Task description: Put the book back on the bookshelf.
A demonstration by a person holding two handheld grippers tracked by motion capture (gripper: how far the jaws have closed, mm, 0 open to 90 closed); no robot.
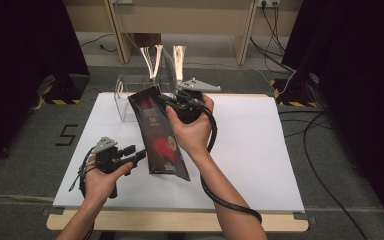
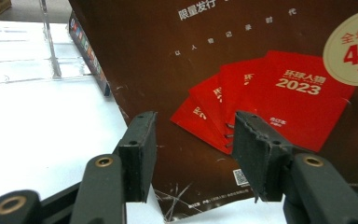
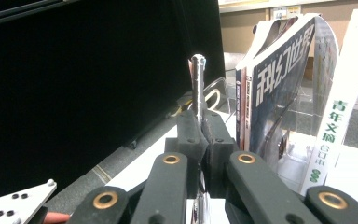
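The right gripper [image 1: 172, 104] is clamped on the upper edge of a dark brown magazine [image 1: 158, 136]. In the right gripper view the two black jaws [image 3: 200, 135] stand pressed together, with the thin glossy edge of the magazine [image 3: 198, 84] rising between the pads. The magazine hangs tilted over the white table top [image 1: 250, 145], its top corner toward 11 o'clock and its lower edge toward 5 o'clock, where it meets or nearly meets the surface; contact there cannot be confirmed. The back cover carries a fan of red booklets [image 2: 279, 102] and a cream round label [image 2: 354, 49].

The left gripper [image 1: 136, 155] sits at 7 o'clock of the magazine, near its lower left edge. Its jaws stand apart. In the left gripper view the pads [image 2: 142, 149] frame the lower part of the cover without pressing on it, and the magazine lies beyond the pads, not between them.

A clear acrylic rack [image 1: 122, 97] stands at 12 o'clock on the table, just behind the magazine's top corner. It holds further magazines upright [image 1: 160, 62]; in the right gripper view one bears a blue spine [image 3: 279, 79] and another a white spine with green characters [image 3: 335, 126], both at 3 o'clock of the clamped jaws.

The right hand [image 1: 192, 127] grasps its gripper from below, the cable [image 1: 220, 200] trailing along the forearm toward 6 o'clock.
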